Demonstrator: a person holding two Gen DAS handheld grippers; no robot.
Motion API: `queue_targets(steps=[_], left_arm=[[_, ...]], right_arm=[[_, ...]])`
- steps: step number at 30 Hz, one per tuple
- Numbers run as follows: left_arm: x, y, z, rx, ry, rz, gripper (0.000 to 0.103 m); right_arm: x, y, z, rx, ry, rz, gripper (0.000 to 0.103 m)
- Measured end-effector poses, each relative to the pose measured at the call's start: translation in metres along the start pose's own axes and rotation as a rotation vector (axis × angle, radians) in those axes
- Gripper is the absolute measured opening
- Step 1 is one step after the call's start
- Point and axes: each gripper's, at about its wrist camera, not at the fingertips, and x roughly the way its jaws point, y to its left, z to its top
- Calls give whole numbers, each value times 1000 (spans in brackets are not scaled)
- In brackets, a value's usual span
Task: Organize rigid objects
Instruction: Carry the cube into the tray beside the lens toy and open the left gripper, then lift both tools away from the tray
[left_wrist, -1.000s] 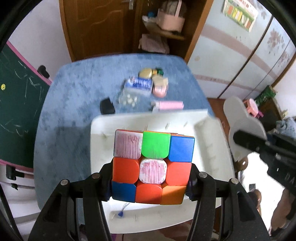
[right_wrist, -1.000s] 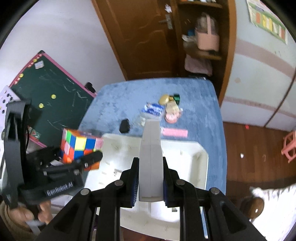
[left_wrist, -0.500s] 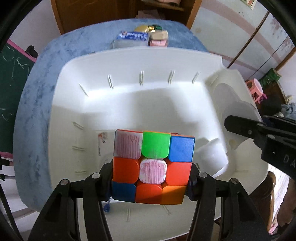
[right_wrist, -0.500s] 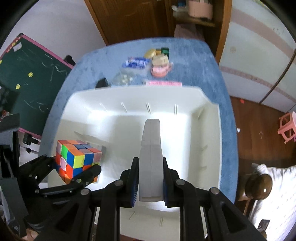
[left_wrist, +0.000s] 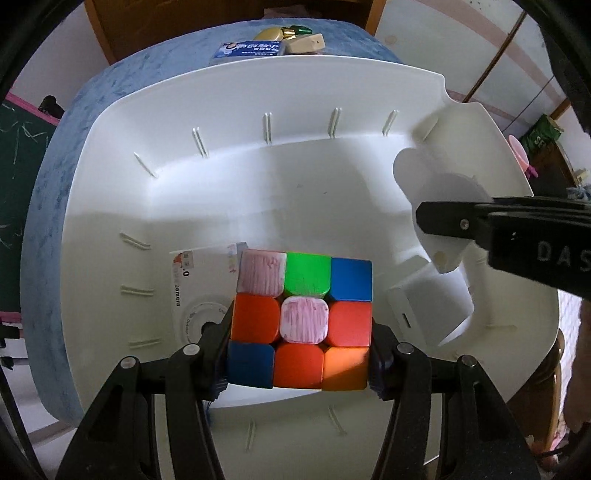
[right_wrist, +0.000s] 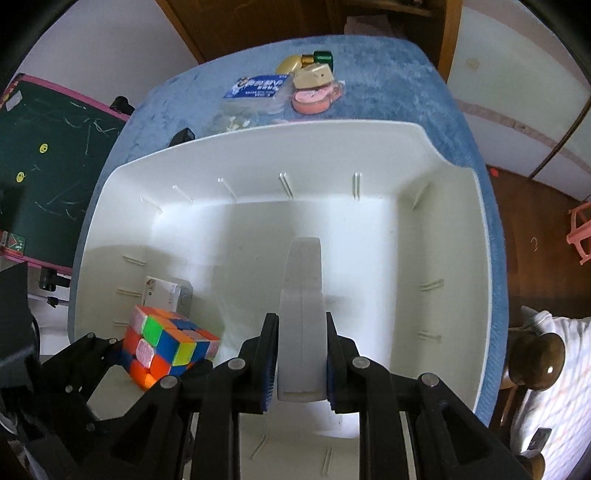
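A scrambled puzzle cube (left_wrist: 301, 321) sits between the pads of my left gripper (left_wrist: 299, 354), low inside the white plastic bin (left_wrist: 258, 92). The jaws are opening, but the pads still touch the cube's sides. In the right wrist view the cube (right_wrist: 168, 345) hangs at the bin's left side, by a small white labelled box (right_wrist: 162, 291) on the floor. My right gripper (right_wrist: 301, 363) is shut on a white plastic piece (right_wrist: 303, 295), held upright over the middle of the bin (right_wrist: 443, 221). That piece (left_wrist: 436, 195) also shows at the right of the left wrist view.
The bin stands on a table with a blue cloth (right_wrist: 388, 74). Beyond its far rim lie a blue packet (right_wrist: 258, 86), a pink round item (right_wrist: 314, 98), a gold and green item (right_wrist: 306, 61) and a small black object (right_wrist: 183, 136). A chalkboard (right_wrist: 48, 166) stands left.
Both grippers have come down from above the bin into it, each still carrying its object. The cube and the white piece now sit close to the bin floor.
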Motion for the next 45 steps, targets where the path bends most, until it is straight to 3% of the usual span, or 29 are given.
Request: queue_targets(steps=[5,7,9,23,30,38,45], left_arm=[[-7,2,0,-10,-3,-40,77],[-12,2,-1,3,-12,-39,77],[-19,1,4,13,-24,-31,77],[-66,17,19,-45,-86,-45,78],[-100,31,32,-83,-153,-16,78],[-150,53,56,-50,-250,54,78],[-192,69,79,-28,-325,63,78]], right_arm=[[8,-3,2,19,35,7,27],[6,-4,3,26,37,18,42],[2,-3,3,25,22,14,46],[-47,1,12,38,-54,73,47],[-77,10,18,43,-106,111,54],[-108,21,34,63,-129,173,54],[-141,33,54,61,-172,200,58]])
